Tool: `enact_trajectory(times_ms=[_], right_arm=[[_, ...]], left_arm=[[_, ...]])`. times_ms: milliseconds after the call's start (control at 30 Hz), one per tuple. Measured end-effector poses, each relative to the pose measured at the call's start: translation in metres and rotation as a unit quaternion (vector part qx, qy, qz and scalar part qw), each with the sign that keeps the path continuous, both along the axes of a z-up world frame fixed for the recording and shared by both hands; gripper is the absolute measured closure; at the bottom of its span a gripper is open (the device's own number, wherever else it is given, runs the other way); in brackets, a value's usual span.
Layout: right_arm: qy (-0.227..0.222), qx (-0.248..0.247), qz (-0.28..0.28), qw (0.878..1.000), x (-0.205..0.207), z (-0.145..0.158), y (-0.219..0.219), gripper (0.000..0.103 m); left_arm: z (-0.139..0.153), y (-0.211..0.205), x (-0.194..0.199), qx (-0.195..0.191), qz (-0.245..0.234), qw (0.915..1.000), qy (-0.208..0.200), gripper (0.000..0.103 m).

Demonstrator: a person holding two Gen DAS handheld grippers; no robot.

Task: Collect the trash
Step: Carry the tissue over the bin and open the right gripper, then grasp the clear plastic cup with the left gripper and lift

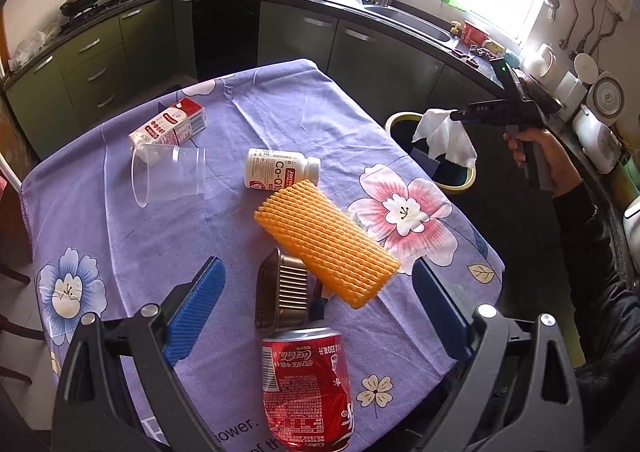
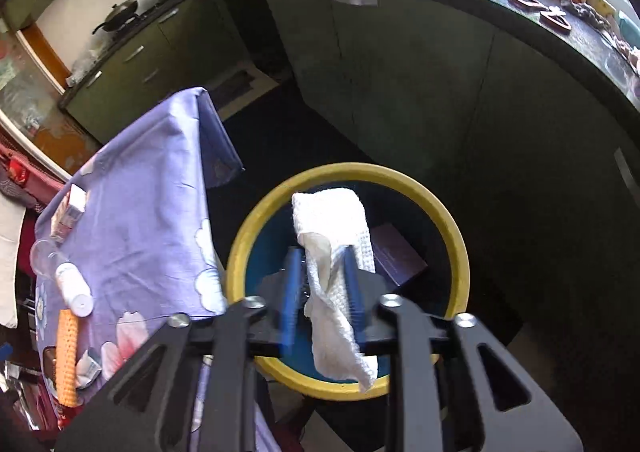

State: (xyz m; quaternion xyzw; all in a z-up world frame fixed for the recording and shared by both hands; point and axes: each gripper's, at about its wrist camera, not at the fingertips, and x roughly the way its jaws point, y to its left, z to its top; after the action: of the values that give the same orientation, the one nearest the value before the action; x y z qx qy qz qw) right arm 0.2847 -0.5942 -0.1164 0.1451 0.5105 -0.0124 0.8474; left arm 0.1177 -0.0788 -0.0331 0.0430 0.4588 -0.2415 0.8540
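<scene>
Nearest the left wrist camera, the left gripper (image 1: 316,304) hung over the table (image 1: 120,236) with its blue fingers (image 1: 196,312) spread wide and nothing between them; a crushed red cola can (image 1: 306,384) lay just below, a small brown ribbed tray (image 1: 282,294) beyond it, and an orange foam sleeve (image 1: 326,244) leaned over the tray's far edge. A reach for the can could have nudged tray and sleeve together, since the three lay crowded. Farther on sat a white pill bottle (image 1: 282,169), a clear plastic cup (image 1: 168,171) on its side and a small carton (image 1: 168,125); the cup looked likely to roll toward the table edge if bumped. Off the table's right side, the right gripper (image 2: 322,288) stood above the yellow-rimmed trash bin (image 2: 452,228), its fingers (image 2: 290,284) parted, with the white paper towel (image 2: 332,272) draped between them and not clearly pinched. The main risk was that the limp towel would cling to a ribbed pad, or drift and catch on the rim nearest the camera, over which its lower corner hung, instead of falling inside beside the dark box (image 2: 396,256) already there.
</scene>
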Motion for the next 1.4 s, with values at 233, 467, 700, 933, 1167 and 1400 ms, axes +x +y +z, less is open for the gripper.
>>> enact_trajectory(times_ms=[233, 467, 700, 933, 1167, 1400], right_arm=[[-0.012, 0.012, 0.0, 1.0, -0.017, -0.002, 0.004, 0.051], [-0.029, -0.008, 0.048, 0.998, -0.036, 0.012, 0.038, 0.047], [-0.037, -0.005, 0.083, 0.996, -0.046, 0.022, 0.069, 0.047], [-0.03, -0.006, 0.113, 0.993, -0.048, 0.019, 0.094, 0.047], [-0.022, -0.001, 0.126, 0.992, -0.044, 0.011, 0.103, 0.047], [-0.012, 0.003, 0.137, 0.991, -0.038, 0.001, 0.111, 0.047]], left_arm=[[-0.001, 0.004, 0.005, 0.016, 0.008, 0.9998, 0.0, 0.011], [-0.014, 0.028, 0.036, 0.041, 0.051, 0.9979, 0.001, 0.011], [-0.034, 0.043, 0.093, 0.097, 0.117, 0.988, -0.027, 0.009], [-0.061, 0.034, 0.132, 0.153, 0.14, 0.9763, -0.062, 0.009], [-0.076, 0.03, 0.15, 0.164, 0.144, 0.9742, -0.059, 0.008], [-0.088, 0.033, 0.166, 0.18, 0.153, 0.9703, -0.054, 0.008]])
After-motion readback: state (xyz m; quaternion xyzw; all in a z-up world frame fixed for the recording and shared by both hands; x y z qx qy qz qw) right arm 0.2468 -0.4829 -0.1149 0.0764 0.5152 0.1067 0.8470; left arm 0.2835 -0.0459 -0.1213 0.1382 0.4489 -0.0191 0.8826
